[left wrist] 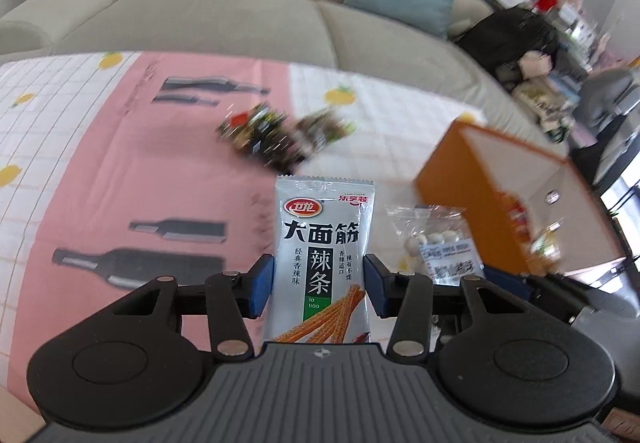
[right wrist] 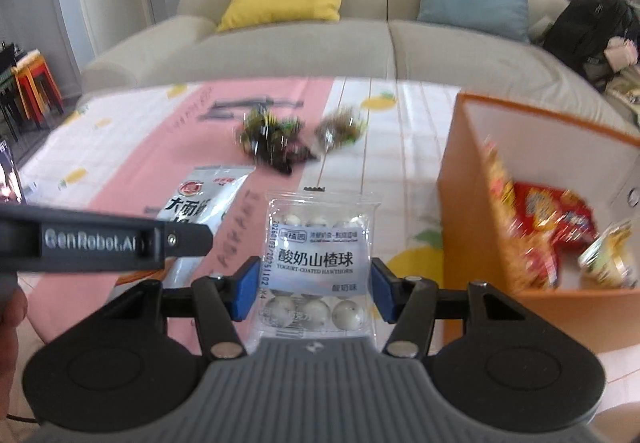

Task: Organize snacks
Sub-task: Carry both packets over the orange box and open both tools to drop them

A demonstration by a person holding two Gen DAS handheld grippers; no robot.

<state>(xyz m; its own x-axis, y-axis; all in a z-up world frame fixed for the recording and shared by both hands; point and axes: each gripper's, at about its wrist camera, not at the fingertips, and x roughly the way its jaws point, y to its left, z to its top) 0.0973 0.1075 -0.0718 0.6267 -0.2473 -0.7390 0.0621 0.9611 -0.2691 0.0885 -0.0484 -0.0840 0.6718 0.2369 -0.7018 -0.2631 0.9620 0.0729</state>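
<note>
Left tool [left wrist: 319, 279]: your blue pads are clamped on the sides of the silver foil spicy-strip packet [left wrist: 322, 259], which stands upright at centre frame, clear of the cloth. Right tool [right wrist: 313, 289]: same story, pads clenched on the clear plastic pouch of white yogurt-coated hawthorn balls [right wrist: 316, 263], centre frame in the right wrist view.

Both packets are up off the counter [right wrist: 404, 147], which wears a pink-and-white checked cloth with bottle and lemon prints. The orange cardboard box [right wrist: 464, 203] sits right of frame, already holding red and yellow snack bags [right wrist: 552, 219]. A loose heap of small dark wrapped candies [right wrist: 272, 141] lies upper centre, not yet sorted.

Risks, as I judge them:
- You're pinching soft bags by their edges. The foil can slide or fold between the pads if you swing fast; the packet then drops short of the box.
- The ball pouch is lumpy; pads may sit on film rather than on a ball, so it could twist out.
- Your two tools are just beside each other; the left one crosses the left of the right wrist view. Going for the box together invites a clash at the rim. Go one at a time.
- A low approach clips the near box wall and shoves the box.
</note>
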